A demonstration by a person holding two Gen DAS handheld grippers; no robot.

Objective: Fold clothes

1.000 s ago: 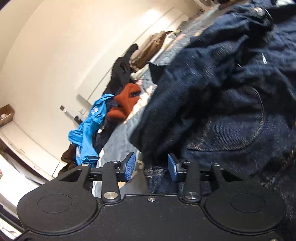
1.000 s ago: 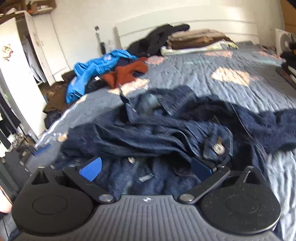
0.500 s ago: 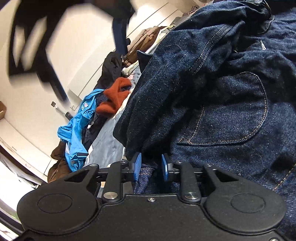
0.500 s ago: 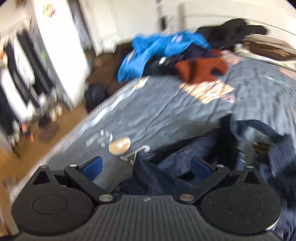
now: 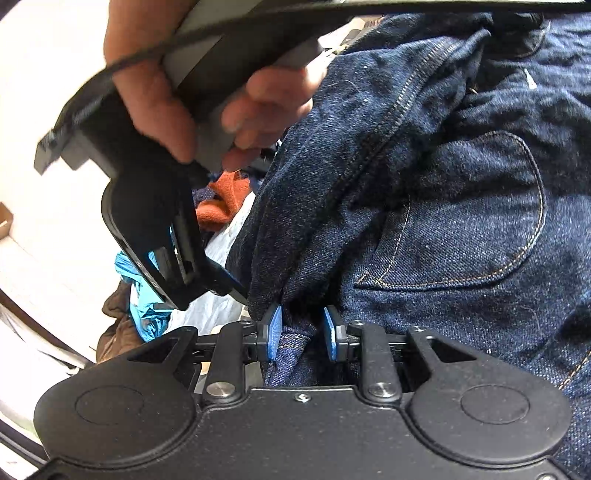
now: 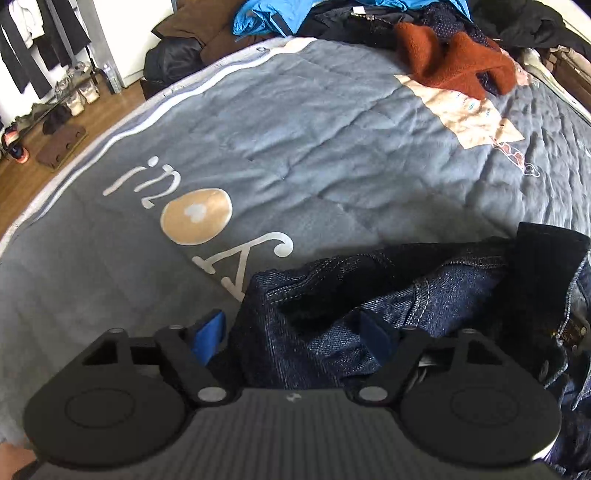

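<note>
The grey quilted bed (image 6: 332, 140) carries everything; unfolded clothes are heaped at its twelve o'clock edge. The denim jeans (image 6: 424, 295) lie crumpled at five o'clock. The left gripper (image 5: 302, 334) pinches a narrow fold of denim, probably to anchor it. The right gripper (image 6: 291, 338), its jaws just narrowing, straddles a denim edge without clamping, likely seeking a second hold.

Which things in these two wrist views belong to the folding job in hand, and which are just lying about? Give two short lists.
In the job:
- dark denim garment, bunched on the grey quilt
- left gripper, pinching a denim fold
- right gripper, jaws just closing around a denim edge, pads not yet pressing

Lying about:
- rust-orange sweater
- blue jacket
- brown clothes
- shoes
</note>
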